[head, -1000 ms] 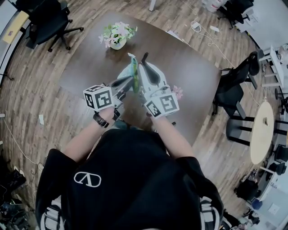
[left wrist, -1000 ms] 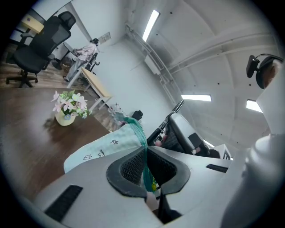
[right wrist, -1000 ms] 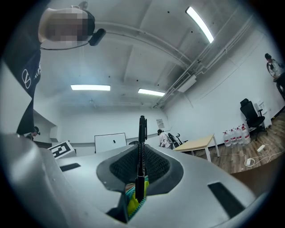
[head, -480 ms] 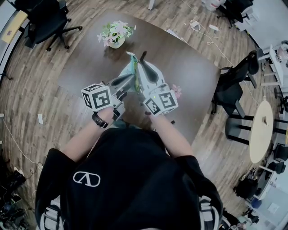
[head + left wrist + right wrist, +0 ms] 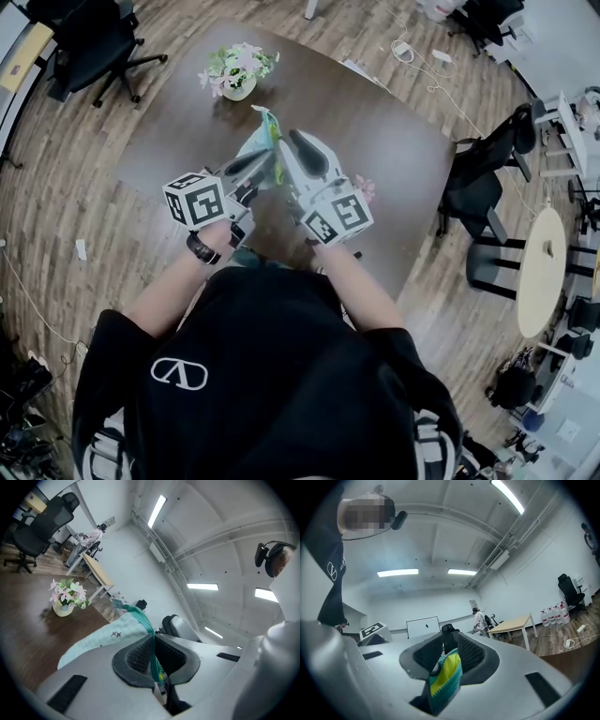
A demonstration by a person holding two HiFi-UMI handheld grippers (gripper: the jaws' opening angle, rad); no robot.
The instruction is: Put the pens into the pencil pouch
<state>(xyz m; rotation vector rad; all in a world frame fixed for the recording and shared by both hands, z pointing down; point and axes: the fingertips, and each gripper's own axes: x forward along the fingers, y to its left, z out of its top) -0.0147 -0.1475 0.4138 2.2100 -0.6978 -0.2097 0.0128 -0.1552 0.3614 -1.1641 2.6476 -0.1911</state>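
Above the desk (image 5: 394, 150), I hold the pencil pouch (image 5: 255, 141) in the air between both grippers. The left gripper (image 5: 153, 656) has its fingers clamped on the teal zipper edge. The right gripper (image 5: 446, 656) has its fingers opening, with a yellow-and-teal fold of that edge lying loosely between them. No pen shows in any view, so I judge I'm readying the pouch's mouth. Next, the right must come free to fetch a pen while the left steadies the pouch.
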